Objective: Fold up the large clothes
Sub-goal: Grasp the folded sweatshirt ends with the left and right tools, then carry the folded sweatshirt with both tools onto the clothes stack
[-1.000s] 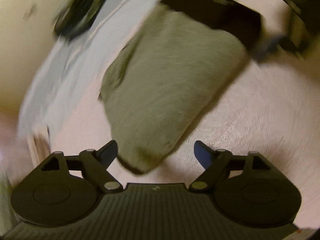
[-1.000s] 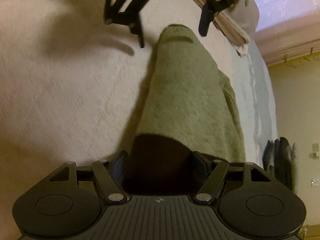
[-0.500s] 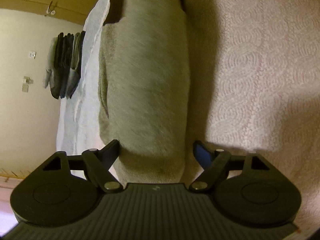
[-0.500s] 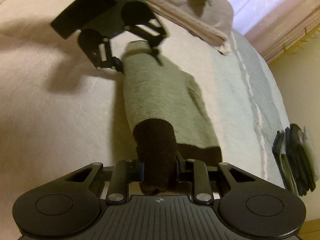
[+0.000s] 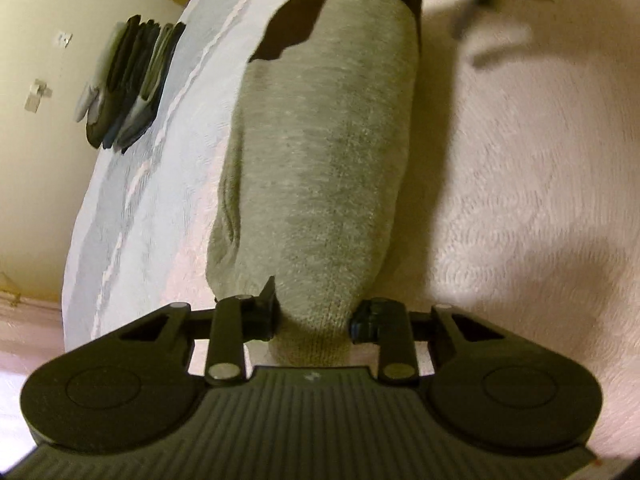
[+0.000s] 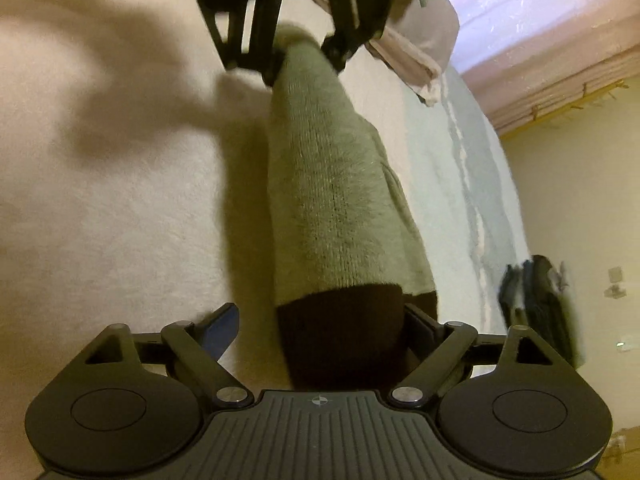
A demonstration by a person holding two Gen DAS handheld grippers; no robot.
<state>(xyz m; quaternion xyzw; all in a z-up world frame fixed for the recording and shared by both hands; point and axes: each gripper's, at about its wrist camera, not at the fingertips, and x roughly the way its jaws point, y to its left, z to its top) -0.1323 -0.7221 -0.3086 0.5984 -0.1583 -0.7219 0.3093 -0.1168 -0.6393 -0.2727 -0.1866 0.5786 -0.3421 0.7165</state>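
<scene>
Sweater (image 5: 320,160), grey-green, lay rolled lengthwise on the bed (image 5: 520,180). Your left hand-held gripper (image 5: 312,320) had just closed, pinching its pale end; your right hand-held gripper (image 6: 320,332) had just spread, releasing the dark hem. Regrasp likely due.

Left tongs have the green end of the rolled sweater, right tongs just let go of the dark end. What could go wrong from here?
1. The left tongs pinch only the tip of the green sweater; a pull could slip it out or unroll the fold.
2. The right tongs have just opened, but the dark end lies between their fingers; withdrawing may snag it.
3. The sweater sits near the bed edge and could slide toward it.
</scene>
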